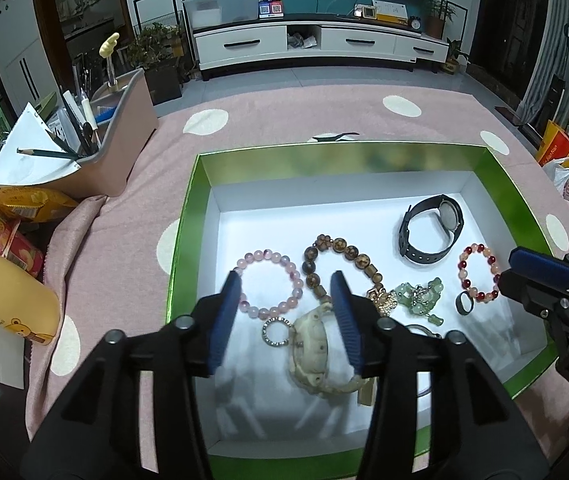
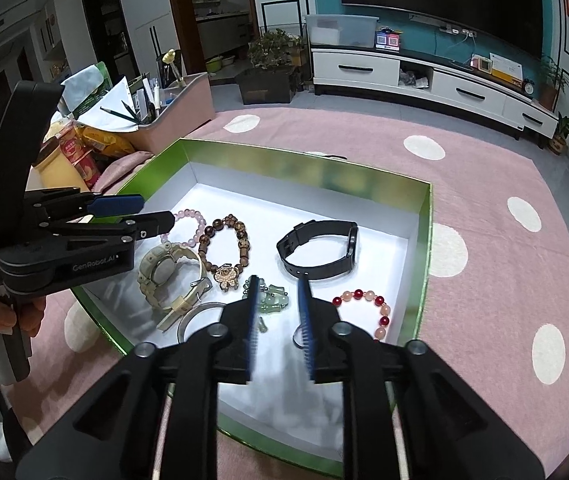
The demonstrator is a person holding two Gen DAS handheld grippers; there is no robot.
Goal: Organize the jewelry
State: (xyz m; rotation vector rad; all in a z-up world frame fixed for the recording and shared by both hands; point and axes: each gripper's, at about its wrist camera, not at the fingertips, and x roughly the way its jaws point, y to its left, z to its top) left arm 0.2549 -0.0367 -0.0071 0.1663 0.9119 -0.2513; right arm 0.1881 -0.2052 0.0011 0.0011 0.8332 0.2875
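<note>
We hold both tools over the green-walled box [image 1: 188, 216] on the pink spotted cloth [image 1: 124, 216] covering the surface.

Left tool [image 1: 287, 280]: jaws apart, nothing clamped. The cream watch [image 1: 310, 354] lies on the box floor between and below the blue pads [image 1: 226, 316]; the pads don't press on it. Pink bead bracelet [image 1: 270, 284] sits just left of the watch, a small rhinestone ring [image 1: 277, 332] touching the watch's left side.

Right tool [image 2: 280, 304]: jaws apart with a narrower gap, nothing clamped. Green jade charm cluster [image 2: 272, 298] lies just beyond the tips, its left edge hidden by the left finger. A small dark ring [image 1: 464, 303] sits next to the red-and-peach bead bracelet [image 2: 372, 308], which lies just to the right of the right tool.

Rest of the box contents, all on the white floor:
- brown wooden bead bracelet [image 2: 226, 246] with a gold butterfly charm [image 2: 226, 278], centre
- black watch [image 2: 320, 248] on edge, toward the far right corner
- thin silver bangle [image 2: 196, 316] near the front, beside the cream watch strap

In the right wrist view a hand [image 2: 0, 316] grips the left tool's handle. Pencil organiser [image 1: 124, 128] and snack packets [image 1: 24, 208] stand left of the box, off the cloth's edge.
</note>
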